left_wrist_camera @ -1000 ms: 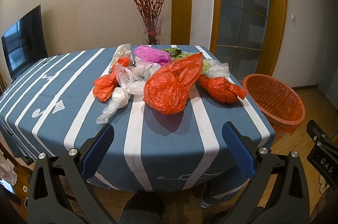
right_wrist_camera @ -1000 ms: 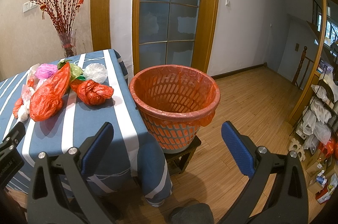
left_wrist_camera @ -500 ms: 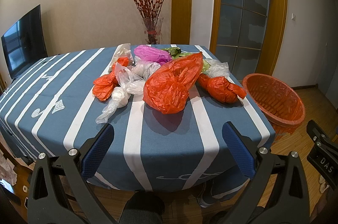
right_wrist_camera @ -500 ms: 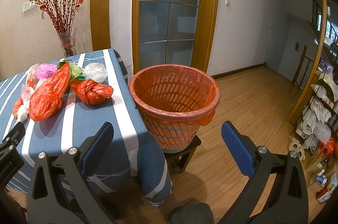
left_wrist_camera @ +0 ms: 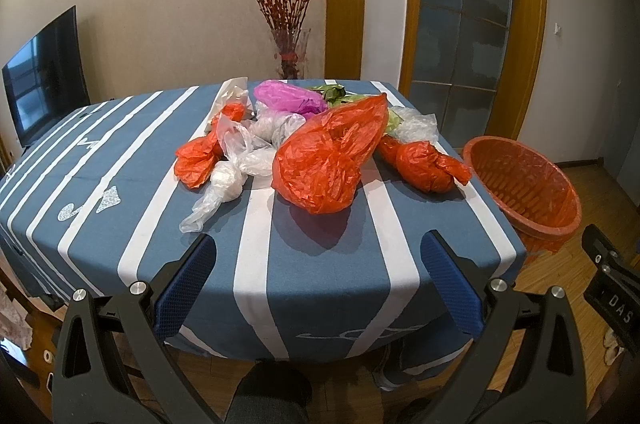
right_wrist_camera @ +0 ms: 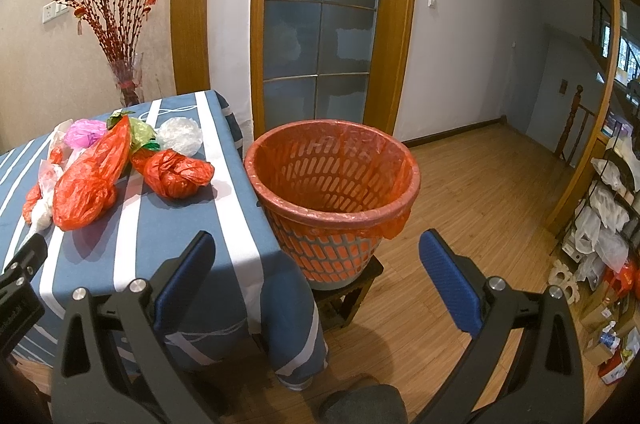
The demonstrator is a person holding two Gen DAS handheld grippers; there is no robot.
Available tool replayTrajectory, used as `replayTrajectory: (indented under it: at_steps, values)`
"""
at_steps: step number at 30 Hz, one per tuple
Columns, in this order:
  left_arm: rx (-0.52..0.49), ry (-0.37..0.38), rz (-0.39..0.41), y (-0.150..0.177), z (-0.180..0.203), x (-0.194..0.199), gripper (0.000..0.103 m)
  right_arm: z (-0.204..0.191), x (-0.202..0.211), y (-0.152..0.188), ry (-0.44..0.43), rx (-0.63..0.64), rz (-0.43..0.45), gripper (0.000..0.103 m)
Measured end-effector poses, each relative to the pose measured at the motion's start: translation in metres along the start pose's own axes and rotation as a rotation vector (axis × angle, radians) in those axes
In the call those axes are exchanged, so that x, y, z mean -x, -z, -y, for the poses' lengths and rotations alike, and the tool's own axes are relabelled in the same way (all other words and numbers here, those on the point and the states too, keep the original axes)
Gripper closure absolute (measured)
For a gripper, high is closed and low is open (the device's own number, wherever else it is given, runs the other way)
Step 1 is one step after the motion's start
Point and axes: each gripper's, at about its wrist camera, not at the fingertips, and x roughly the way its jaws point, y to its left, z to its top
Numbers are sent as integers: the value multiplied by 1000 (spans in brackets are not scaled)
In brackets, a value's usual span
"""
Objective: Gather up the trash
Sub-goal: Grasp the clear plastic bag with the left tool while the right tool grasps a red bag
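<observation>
Our left claw (left_wrist_camera: pixel 318 280) hangs with its blue-padded fingers (left_wrist_camera: pixel 186 286) spread wide and nothing between them, just short of the near edge of the table (left_wrist_camera: pixel 320 288), which wears a blue cloth with white stripes. Our right claw (right_wrist_camera: pixel 316 282) is spread just as wide and also empty, held off the table's corner and facing the orange trash basket (right_wrist_camera: pixel 334 199). We see the trash heaped together toward the far middle of the table, well apart from both claws: a large red bag (left_wrist_camera: pixel 326 163) lies nearest us, a knotted red bag (left_wrist_camera: pixel 424 165) sits just to its right, closest to the basket side, and a smaller red bag (left_wrist_camera: pixel 198 161) lies on the left. Clear plastic bags (left_wrist_camera: pixel 236 171) are tangled between the red ones, a pink bag (left_wrist_camera: pixel 288 97) rests behind them, and a crumpled clear wad (left_wrist_camera: pixel 414 127) lies at the back right with some green leaves (left_wrist_camera: pixel 332 91) nearby. We find the basket lined with a red bag, standing upright on a low dark stool (right_wrist_camera: pixel 352 290) just beside the table's edge. Behind the table we see a glass vase of red branches (left_wrist_camera: pixel 290 3).
</observation>
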Motion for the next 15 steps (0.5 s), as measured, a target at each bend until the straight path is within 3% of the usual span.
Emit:
replayTrajectory:
  at_steps: [7,15]
  values:
    - [28,-43,-12,-8,-17,-14,2,-18,-14,-15,-68,19,8,4]
    - [100,-119,-47,-24,-67,-41,2,-53,-53,-35,-246,30,-63,4]
